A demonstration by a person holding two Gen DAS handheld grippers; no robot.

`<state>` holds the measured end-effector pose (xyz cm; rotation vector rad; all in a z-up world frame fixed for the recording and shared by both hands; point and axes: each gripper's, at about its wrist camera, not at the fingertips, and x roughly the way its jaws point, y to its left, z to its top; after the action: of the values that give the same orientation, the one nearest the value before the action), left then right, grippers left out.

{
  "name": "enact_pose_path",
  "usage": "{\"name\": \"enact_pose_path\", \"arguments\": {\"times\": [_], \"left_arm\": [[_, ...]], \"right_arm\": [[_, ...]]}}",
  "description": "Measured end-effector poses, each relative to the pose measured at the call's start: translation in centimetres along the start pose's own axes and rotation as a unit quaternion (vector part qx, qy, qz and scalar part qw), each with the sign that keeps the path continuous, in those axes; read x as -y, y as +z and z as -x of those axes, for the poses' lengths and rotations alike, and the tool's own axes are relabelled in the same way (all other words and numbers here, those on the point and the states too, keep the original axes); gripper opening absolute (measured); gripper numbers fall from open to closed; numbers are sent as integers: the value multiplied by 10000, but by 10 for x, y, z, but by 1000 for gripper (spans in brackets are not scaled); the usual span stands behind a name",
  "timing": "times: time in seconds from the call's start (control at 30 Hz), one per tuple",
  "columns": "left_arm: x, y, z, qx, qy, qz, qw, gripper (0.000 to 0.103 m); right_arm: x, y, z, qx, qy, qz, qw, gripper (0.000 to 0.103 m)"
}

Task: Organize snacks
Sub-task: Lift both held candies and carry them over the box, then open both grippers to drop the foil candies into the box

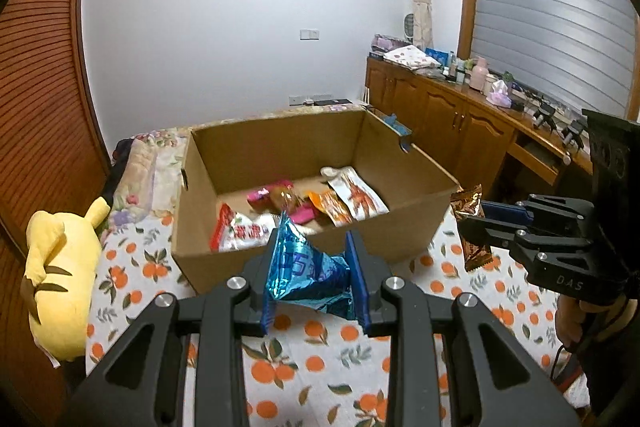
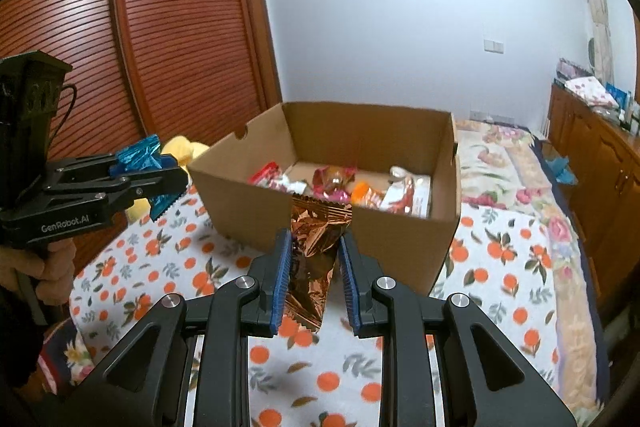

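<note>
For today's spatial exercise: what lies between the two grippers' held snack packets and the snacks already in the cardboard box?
Only the cardboard box's near wall separates the copper packet and blue packet from them, as both wrist views show.

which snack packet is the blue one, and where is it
The shiny blue foil packet, clamped in the left gripper short of the cardboard box; the right gripper holds a copper-brown packet.

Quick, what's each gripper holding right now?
Left gripper: closed on the blue foil snack.
Right gripper: closed on the copper foil snack.
</note>
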<state>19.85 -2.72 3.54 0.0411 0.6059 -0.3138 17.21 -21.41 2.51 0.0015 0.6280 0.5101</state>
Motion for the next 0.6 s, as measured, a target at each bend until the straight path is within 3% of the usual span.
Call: {"name": "enact_pose_path", "arguments": {"times": [0.27, 0.6], "left_arm": [[-17, 30, -24, -67, 119, -88, 9999, 29], [-33, 47, -69, -222, 218, -90, 9995, 29]], "right_arm": [[8, 38, -15, 73, -48, 204, 9998, 22], [20, 59, -52, 45, 1, 233, 9997, 23]]}}
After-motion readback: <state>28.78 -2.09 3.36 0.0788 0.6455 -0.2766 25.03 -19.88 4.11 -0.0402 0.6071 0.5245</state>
